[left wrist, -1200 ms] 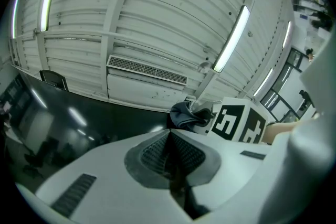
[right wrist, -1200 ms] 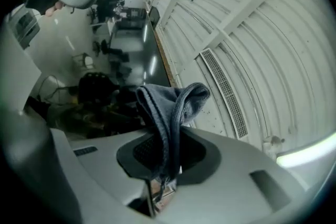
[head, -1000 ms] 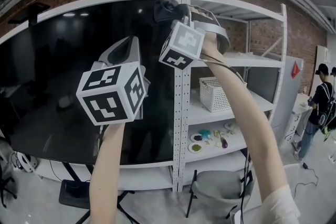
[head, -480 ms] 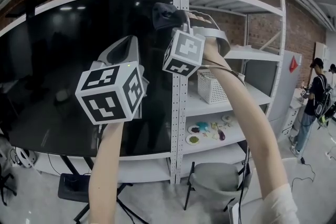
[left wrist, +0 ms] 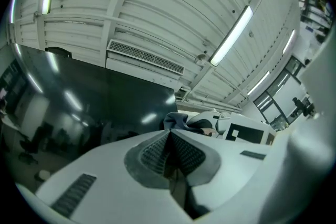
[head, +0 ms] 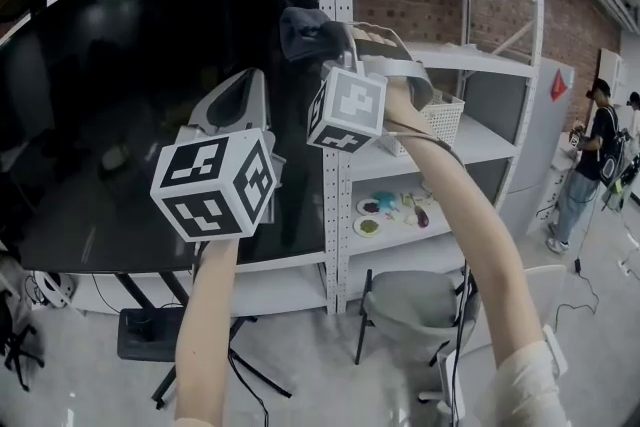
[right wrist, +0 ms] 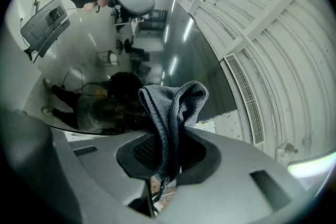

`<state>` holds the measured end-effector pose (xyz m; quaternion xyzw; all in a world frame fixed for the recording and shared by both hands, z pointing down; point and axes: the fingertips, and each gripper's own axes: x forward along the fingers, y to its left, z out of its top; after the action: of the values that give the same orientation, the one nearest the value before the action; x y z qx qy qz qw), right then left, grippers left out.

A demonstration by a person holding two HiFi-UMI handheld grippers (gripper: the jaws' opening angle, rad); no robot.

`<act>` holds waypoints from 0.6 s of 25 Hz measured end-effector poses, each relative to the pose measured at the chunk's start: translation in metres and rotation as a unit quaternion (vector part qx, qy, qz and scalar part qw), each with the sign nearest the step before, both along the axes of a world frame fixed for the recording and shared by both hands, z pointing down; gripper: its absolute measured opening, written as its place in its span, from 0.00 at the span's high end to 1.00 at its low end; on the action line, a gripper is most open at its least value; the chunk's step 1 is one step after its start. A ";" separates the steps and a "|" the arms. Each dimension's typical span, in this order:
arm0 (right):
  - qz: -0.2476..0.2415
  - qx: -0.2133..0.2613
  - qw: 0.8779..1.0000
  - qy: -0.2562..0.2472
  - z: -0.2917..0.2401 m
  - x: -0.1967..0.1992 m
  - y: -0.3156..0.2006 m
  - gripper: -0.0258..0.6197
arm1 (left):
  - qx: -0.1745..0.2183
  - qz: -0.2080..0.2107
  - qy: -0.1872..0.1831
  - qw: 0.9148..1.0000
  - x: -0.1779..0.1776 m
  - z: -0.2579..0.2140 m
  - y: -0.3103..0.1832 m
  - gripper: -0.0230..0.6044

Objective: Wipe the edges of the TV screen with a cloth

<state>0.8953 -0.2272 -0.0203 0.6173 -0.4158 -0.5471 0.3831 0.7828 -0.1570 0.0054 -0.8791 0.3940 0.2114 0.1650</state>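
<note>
A large black TV screen [head: 120, 115] on a stand fills the left of the head view. My right gripper [head: 318, 33] is raised at the screen's right edge, shut on a grey cloth [head: 303, 31]. That folded cloth [right wrist: 173, 113] sticks out from between the jaws in the right gripper view, against the dark screen [right wrist: 157, 76]. My left gripper [head: 232, 100] is held up in front of the screen, lower and to the left, its jaws pressed together with nothing between them [left wrist: 169, 144]. In the left gripper view the TV [left wrist: 89, 107] and the cloth [left wrist: 176, 120] show beyond the jaws.
A white metal shelving unit [head: 335, 115] stands right beside the TV, holding a white basket [head: 440, 125] and small plates [head: 385, 210]. A grey chair [head: 410, 305] stands below it. A person [head: 590, 155] stands at the far right. The TV stand's legs [head: 150, 335] spread on the floor.
The view has shifted so the TV and shelves sit lower and closer. My right gripper with the cloth has moved slightly down along the screen's right edge. The left gripper has stayed about where it was.
</note>
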 end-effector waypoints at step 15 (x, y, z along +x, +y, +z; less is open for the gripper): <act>-0.003 -0.057 0.997 -0.042 0.156 0.004 -0.011 0.86 | -0.102 0.020 -0.038 0.994 0.035 0.140 -0.031 0.94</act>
<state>0.8992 -0.2380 0.1362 0.6159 -0.4640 -0.4969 0.3981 0.8179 -0.1877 0.1458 -0.9067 0.3888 0.1396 0.0854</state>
